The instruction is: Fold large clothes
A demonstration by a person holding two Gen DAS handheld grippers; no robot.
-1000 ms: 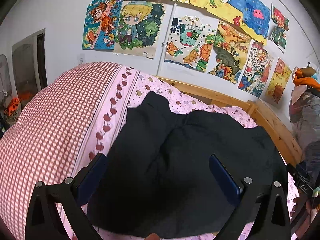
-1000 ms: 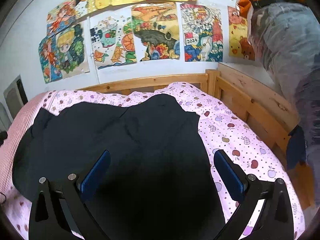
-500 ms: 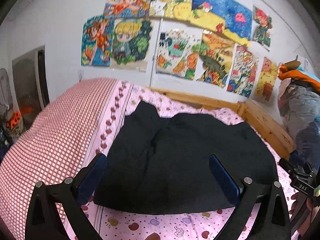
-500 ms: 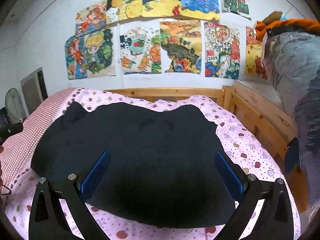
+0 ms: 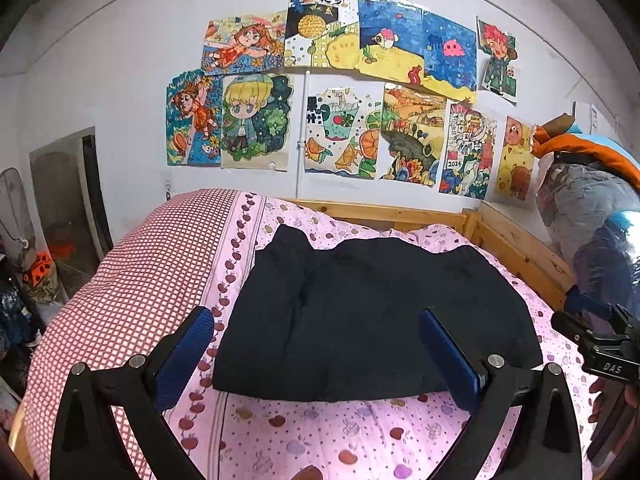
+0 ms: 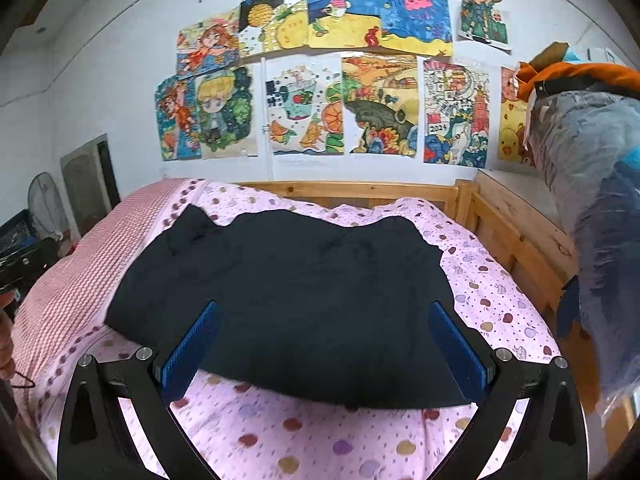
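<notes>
One black garment, folded into a broad flat block, spread on pink fruit-print bedding at mid-bed. Left claw spread wide and empty, above the garment's near edge; right claw likewise spread wide and empty, above the same edge. Red-checked quilt heaped just beside the garment on the left. Wooden bed frame along the far and right sides. Bagged clothing hanging at far right. About twelve coloured drawings taped to the white wall. One fan at far left.
</notes>
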